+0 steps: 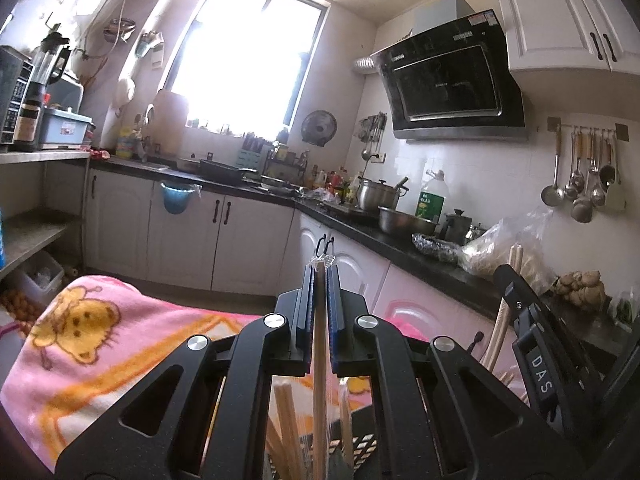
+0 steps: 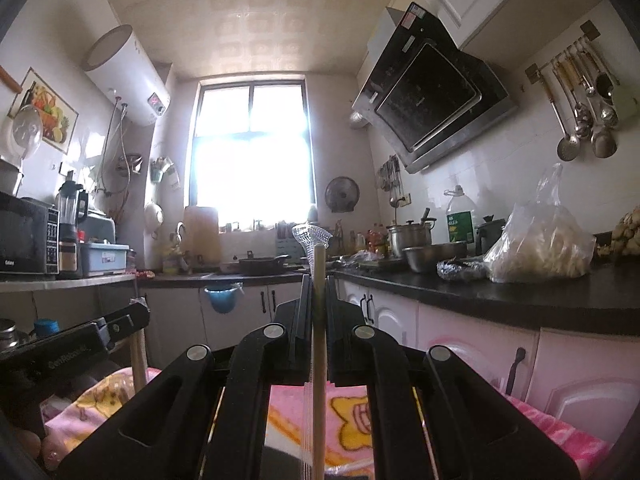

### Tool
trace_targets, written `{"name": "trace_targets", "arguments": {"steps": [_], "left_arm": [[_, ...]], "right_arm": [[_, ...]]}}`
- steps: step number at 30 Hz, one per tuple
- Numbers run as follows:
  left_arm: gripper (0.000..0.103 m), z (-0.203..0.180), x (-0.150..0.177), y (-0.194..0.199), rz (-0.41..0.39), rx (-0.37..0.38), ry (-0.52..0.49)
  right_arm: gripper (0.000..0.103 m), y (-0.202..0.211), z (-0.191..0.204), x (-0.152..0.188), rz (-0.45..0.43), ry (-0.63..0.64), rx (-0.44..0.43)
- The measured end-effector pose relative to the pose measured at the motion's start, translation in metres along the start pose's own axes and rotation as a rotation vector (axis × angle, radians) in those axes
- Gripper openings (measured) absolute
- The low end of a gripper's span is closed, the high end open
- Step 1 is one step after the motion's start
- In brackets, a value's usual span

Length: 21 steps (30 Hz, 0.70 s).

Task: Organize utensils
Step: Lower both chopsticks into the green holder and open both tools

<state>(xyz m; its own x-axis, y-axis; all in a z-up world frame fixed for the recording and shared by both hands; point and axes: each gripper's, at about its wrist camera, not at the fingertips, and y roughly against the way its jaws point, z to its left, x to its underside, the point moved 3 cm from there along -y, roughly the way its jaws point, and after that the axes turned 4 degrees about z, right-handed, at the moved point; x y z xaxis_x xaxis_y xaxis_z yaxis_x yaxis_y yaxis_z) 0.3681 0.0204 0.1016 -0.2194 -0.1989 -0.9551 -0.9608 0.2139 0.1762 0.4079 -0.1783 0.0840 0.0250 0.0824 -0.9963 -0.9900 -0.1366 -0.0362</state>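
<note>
Chopsticks [image 1: 320,360] over pink cartoon towel [image 1: 92,344], black kitchen counter [image 2: 520,292] beyond.

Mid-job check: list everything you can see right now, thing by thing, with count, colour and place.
chopstick: one in each claw, pale wood, upright; right one beside a clear plastic piece
loose chopsticks: several, pale wood, below left claw
blanket: one, pink with yellow cartoon, under both claws
counter: one, black, along right wall
pot: one, steel, on counter
bowl: one, steel, before pot
oil bottle: one, clear, green label, on counter
bag: one, clear plastic, on counter
hood: one, black, on wall
ladles: several, steel, on wall rail
microwave: one, black, left shelf
left claw: shut on chopstick
right claw: shut on chopstick
</note>
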Motion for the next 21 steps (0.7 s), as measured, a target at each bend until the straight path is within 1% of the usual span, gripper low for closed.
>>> {"name": "trace_targets", "arguments": {"steps": [4,8,13,16,21], "left_arm": [[0.001,0.004,0.008,-0.002,0.013,-0.003,0.006],[0.001,0.007,0.016,-0.003,0.023,-0.007,0.008],[0.001,0.008,0.021,-0.002,0.036,-0.005,0.008],[0.001,0.007,0.023,-0.001,0.043,-0.005,0.004],[0.002,0.008,0.024,0.002,0.062,-0.006,0.0]], "right_arm": [[0.006,-0.002,-0.004,0.008,0.02,-0.016,-0.017],[0.007,-0.002,-0.007,0.012,0.04,-0.03,-0.052],[0.008,0.004,-0.009,0.016,0.067,-0.044,-0.08],[0.013,0.01,-0.01,0.016,0.08,-0.052,-0.094],[0.026,0.019,-0.016,0.015,0.102,-0.069,-0.098]]}}
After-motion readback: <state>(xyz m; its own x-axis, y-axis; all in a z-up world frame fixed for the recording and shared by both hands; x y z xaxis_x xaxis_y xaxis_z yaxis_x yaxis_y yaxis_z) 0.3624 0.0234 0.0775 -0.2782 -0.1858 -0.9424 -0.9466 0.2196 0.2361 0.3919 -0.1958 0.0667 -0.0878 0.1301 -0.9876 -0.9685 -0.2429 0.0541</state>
